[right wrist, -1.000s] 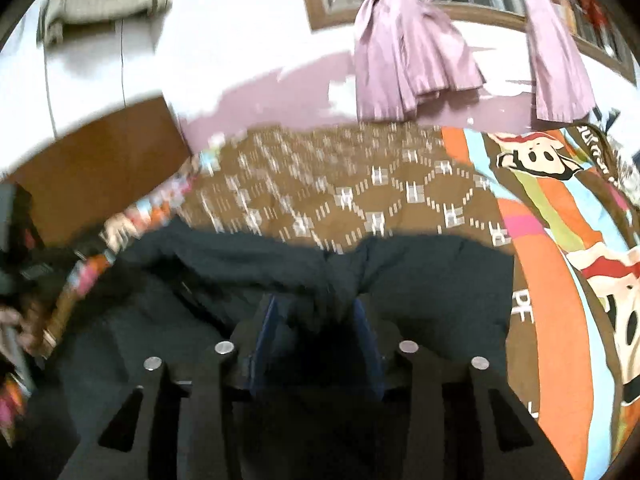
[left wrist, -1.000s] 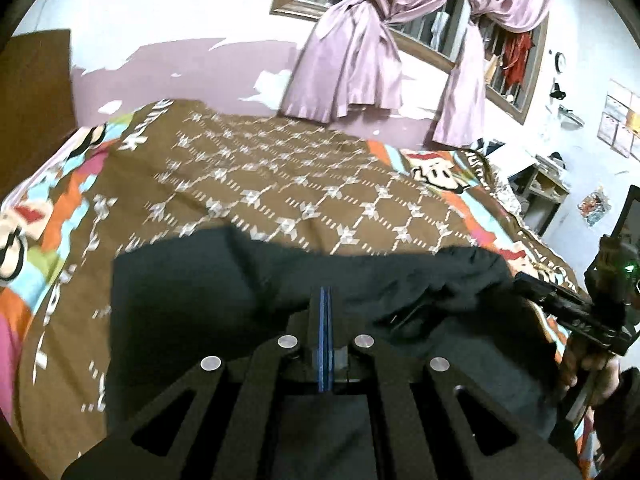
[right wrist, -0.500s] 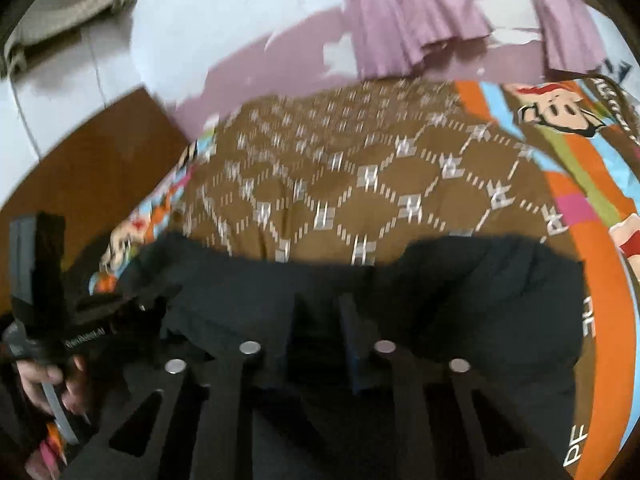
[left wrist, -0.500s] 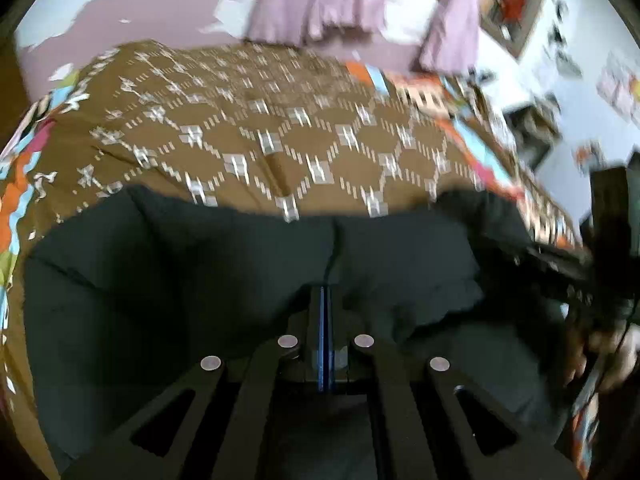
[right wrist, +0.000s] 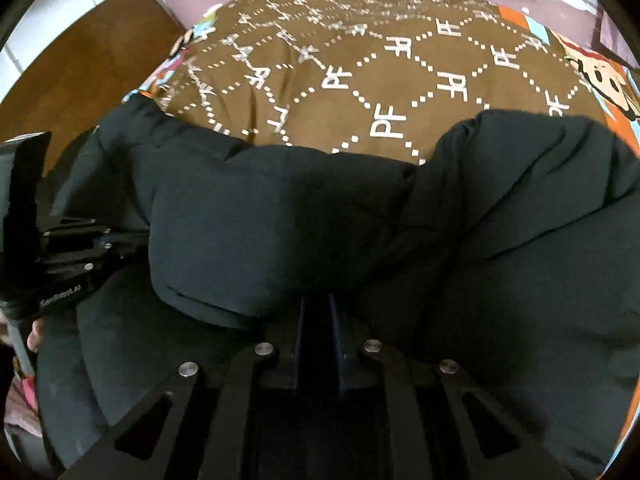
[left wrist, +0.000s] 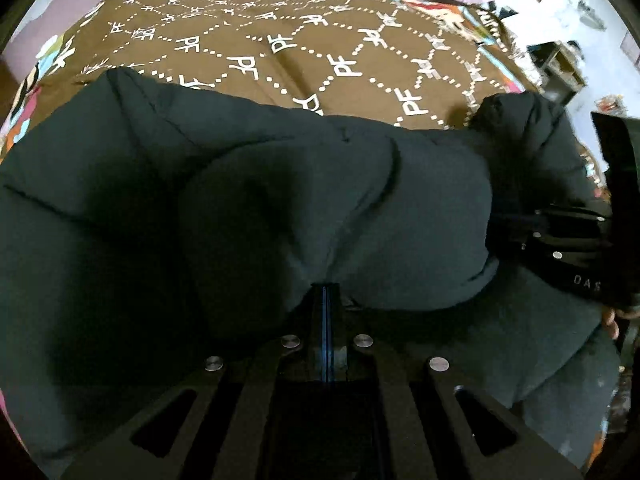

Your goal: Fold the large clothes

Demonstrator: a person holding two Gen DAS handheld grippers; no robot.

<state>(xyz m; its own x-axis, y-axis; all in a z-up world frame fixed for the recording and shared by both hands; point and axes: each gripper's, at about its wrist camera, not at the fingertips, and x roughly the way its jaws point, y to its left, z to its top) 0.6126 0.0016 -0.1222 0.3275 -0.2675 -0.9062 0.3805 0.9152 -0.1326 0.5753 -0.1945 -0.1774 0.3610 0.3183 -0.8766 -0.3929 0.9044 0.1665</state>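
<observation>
The left gripper (left wrist: pixel 327 292) is squeezed all the way shut, with a fold of the big, dark, puffy padded jacket (left wrist: pixel 280 208) pinched between its thin blue pads. The right gripper (right wrist: pixel 318 304) is closing, with a small gap left between its blue pads, and a thick fold of the same jacket fills that gap. Both point steeply down at the bed.

The jacket lies in a fat roll across the near part of the bed, on a brown bedspread with white dotted diamonds and letters (left wrist: pixel 312 40). The bedspread's stripy cartoon edge (right wrist: pixel 600 76) shows at the far right. A brown wooden board (right wrist: pixel 80 52) stands at the far left.

What could go wrong: the jacket is thick and slippery, so a fold might slide out of the pads. Then the roll would flop open. If one gripper pulls harder than the other, the fold could end up crooked. The puffy stuffing may also push back and spring the fold apart once the pads let go.
</observation>
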